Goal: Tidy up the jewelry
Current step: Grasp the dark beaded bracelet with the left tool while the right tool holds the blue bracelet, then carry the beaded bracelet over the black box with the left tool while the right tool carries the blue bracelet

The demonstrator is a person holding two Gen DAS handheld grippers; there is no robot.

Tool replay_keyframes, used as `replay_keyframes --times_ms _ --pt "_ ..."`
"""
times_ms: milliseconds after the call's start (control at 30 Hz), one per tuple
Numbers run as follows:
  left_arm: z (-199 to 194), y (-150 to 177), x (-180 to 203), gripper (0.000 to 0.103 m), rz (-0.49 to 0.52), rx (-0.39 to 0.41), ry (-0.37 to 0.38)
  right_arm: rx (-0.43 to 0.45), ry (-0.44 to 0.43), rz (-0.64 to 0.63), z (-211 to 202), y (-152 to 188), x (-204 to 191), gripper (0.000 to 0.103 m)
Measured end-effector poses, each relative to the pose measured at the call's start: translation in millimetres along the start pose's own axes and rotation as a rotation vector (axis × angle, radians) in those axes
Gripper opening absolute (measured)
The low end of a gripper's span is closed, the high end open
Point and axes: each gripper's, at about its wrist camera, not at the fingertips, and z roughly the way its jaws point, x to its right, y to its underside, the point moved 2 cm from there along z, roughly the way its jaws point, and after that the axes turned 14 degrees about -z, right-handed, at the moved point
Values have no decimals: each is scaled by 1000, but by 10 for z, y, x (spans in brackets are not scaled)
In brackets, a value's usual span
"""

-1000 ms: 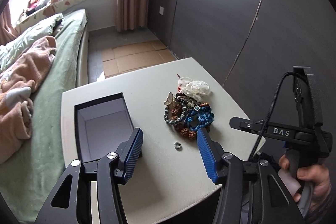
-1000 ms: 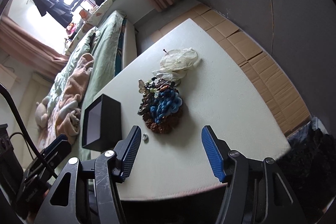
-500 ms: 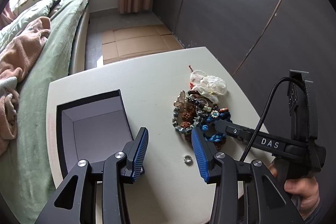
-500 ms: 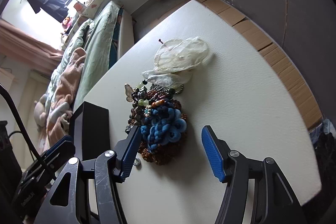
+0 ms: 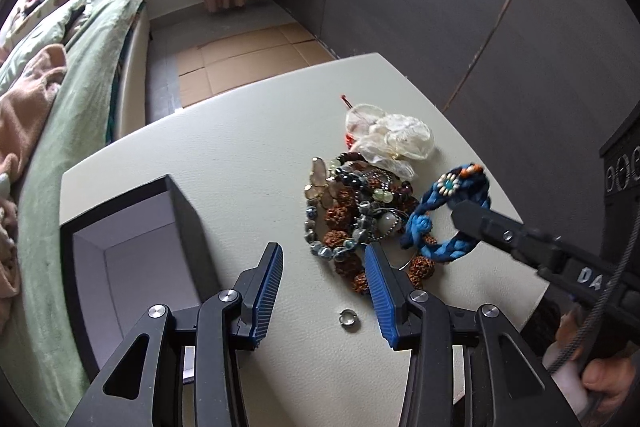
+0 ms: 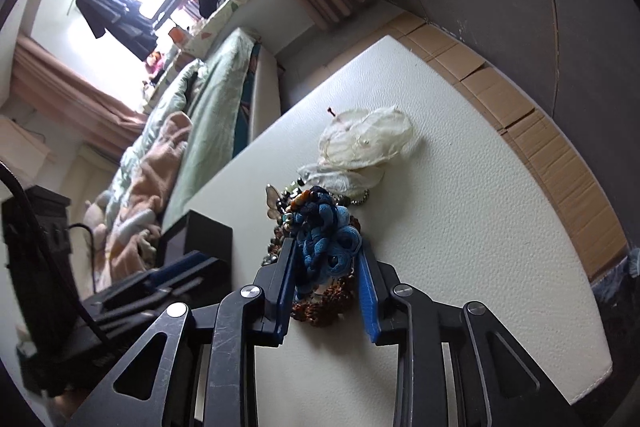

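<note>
Room: dark grey wall panels, a bed with green cover (image 5: 80, 75) beside the table, cardboard on the floor.
Surface: white table (image 5: 248, 163), fine leather-like grain.
Box: black open box (image 5: 132, 247), pale grey inside, at my left.
Jewelry: heap of bead bracelets (image 5: 352, 215) in the table's middle; small metal ring (image 5: 347, 318) lies apart, near me.
Right gripper (image 6: 328, 267): my jaws have just been closing and now clench the blue braided bracelet (image 5: 444, 215).
Left gripper (image 5: 324, 291): half spread, holding nothing, above the table.
</note>
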Motion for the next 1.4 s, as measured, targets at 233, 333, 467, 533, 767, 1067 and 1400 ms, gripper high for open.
replay_keyframes --times_ms 233,333,467,533,767,1067,1400 --pt "200 -13 188 45 76 -21 -24 35 -4 49 -72 -22 83 30" --pt "285 -28 238 44 99 -28 -38 41 -3 59 -89 -24 124 30" --pt "408 -42 260 22 129 -39 -85 41 -3 77 -87 -27 163 30" --pt "409 -51 250 14 130 -30 -93 38 5 77 -92 -13 175 30" --pt "160 -103 186 11 111 24 -56 36 9 70 -94 -1 191 30" --pt "-294 -210 22 11 18 81 7 70 -33 81 -121 -10 131 30" --pt "-576 -223 -226 11 -62 104 37 89 -79 60 -93 -47 -105 30"
